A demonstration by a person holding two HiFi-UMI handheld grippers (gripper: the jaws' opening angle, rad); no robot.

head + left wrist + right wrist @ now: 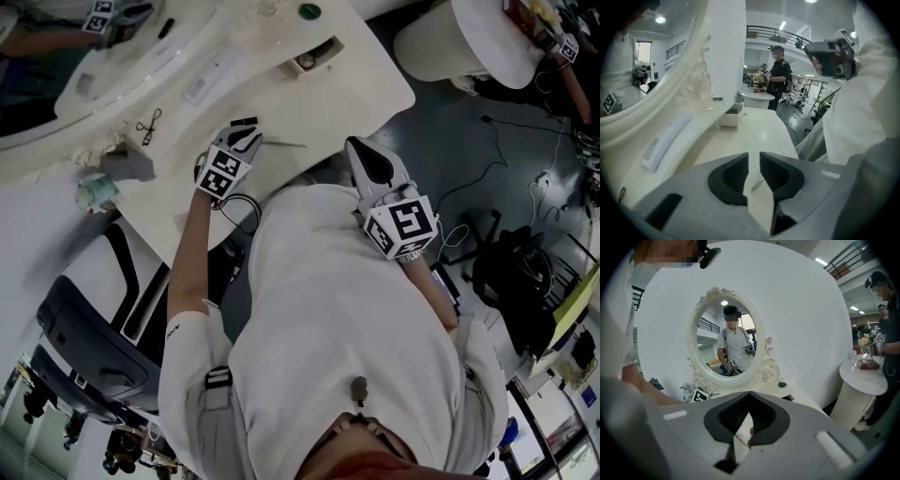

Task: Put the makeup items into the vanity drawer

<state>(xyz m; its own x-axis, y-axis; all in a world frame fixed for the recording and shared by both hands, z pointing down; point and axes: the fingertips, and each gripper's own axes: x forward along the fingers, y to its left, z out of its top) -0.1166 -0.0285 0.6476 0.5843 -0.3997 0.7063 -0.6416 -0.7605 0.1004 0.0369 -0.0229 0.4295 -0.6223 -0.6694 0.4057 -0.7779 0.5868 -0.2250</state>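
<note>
On the white vanity top (pixel 366 89) a thin pale stick (pixel 286 143) lies just right of my left gripper (pixel 251 134). In the left gripper view that stick (pixel 757 183) shows on the table through the narrow gap of the left gripper (pixel 754 165); the jaws stand slightly open and the pads touch nothing. My right gripper (pixel 358 148) hovers at the table's near edge, right of the stick. Its jaws (pixel 749 394) meet at the tips with nothing seen between them. A white tube (pixel 211 75) lies by the mirror base, and an eyelash curler (pixel 148 127) further left.
A small open white box (pixel 314 58) and a green round item (pixel 308 11) sit at the table's far end. A grey object (pixel 131 164) and a small plush (pixel 94 192) stand at the left end. A chair (pixel 94 337) is below; a round white stand (pixel 487 37) is right.
</note>
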